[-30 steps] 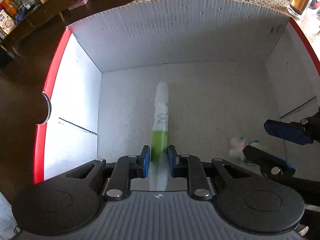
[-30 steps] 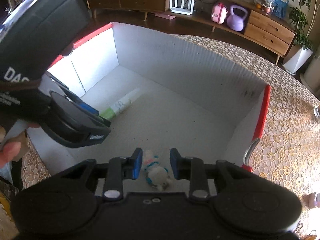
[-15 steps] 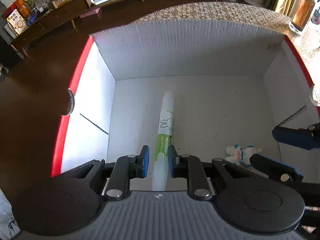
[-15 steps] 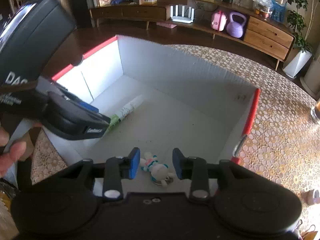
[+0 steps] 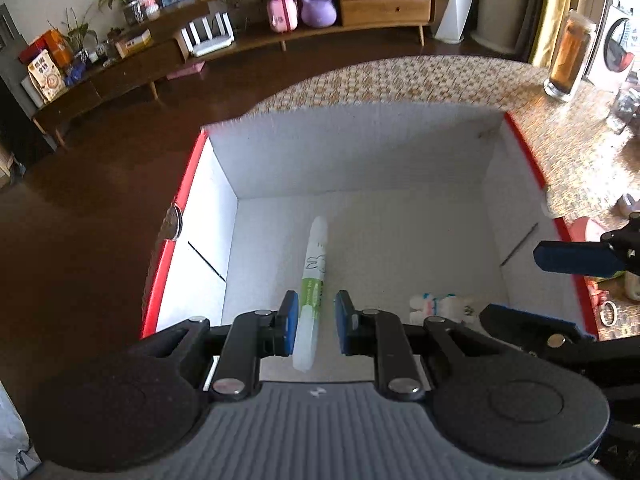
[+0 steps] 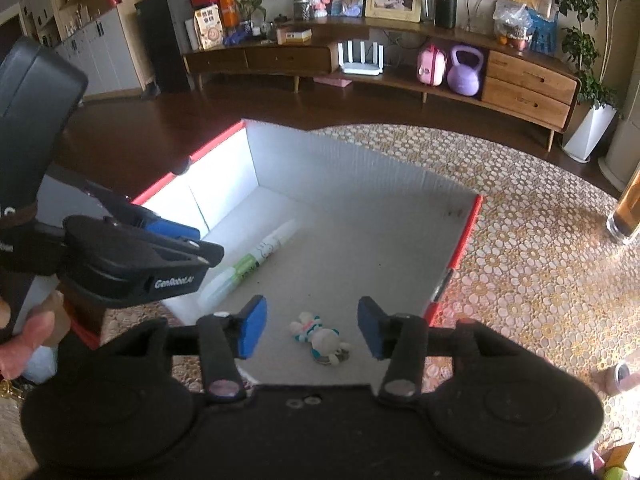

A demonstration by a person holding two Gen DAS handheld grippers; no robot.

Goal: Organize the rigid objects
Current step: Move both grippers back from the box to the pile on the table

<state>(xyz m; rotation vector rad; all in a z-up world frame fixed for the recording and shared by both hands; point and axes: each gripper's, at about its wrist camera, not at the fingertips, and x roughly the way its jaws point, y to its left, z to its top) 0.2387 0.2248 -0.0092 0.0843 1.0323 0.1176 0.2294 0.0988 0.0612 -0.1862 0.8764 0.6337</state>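
The near end of the pen point(image 5: 316, 256) is cut off by the left tongs point(image 5: 316, 312), which are drawn nearly together and clamped on nothing. The toy point(image 6: 320, 336) is blurred. Both lie on the box point(image 5: 360, 152) floor. The right tongs point(image 6: 312, 326) have just been opening and stand apart above the toy. The patterned table point(image 6: 540, 260) carries the box, and a sideboard point(image 6: 400, 72) is noted far off.

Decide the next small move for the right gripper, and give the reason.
Probably lift the right gripper clear of the box and swing it towards the table beside it. Its jaws have just been opening and stand apart, the toy lies loose on the box floor below them, and the tube lies there too, so both seem put away.
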